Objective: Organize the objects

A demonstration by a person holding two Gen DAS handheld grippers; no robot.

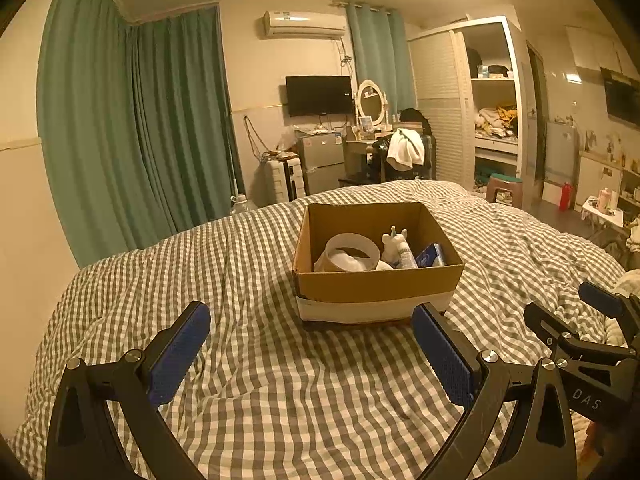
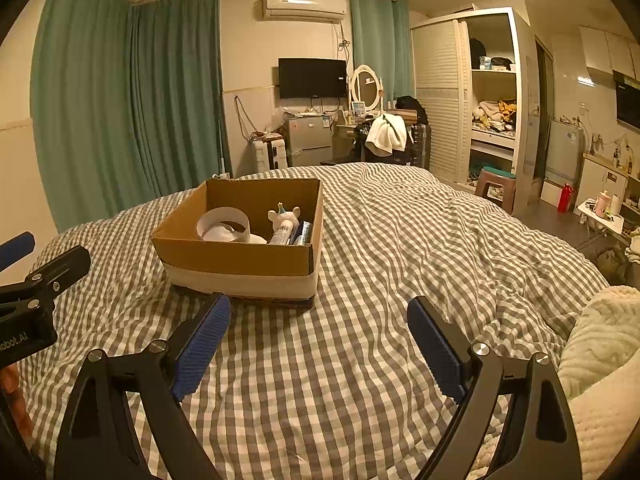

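An open cardboard box (image 1: 376, 284) with a white band round its base stands on the checked bedspread (image 1: 256, 360); it also shows in the right wrist view (image 2: 240, 256). In it lie a white tape roll (image 1: 352, 254), a small white unicorn toy (image 1: 394, 240), a tube (image 1: 406, 258) and a blue packet (image 1: 430, 255). My left gripper (image 1: 310, 330) is open and empty, just short of the box's near side. My right gripper (image 2: 318, 320) is open and empty, near the box's right front corner. Each gripper shows at the edge of the other's view.
A pale fluffy blanket (image 2: 600, 344) lies at the bed's right edge. Beyond the bed are green curtains (image 1: 132, 120), a wall TV (image 1: 318, 95), a small fridge (image 1: 322, 160), a dressing table with mirror (image 1: 370, 100), an open wardrobe (image 1: 492, 100) and a stool (image 1: 505, 190).
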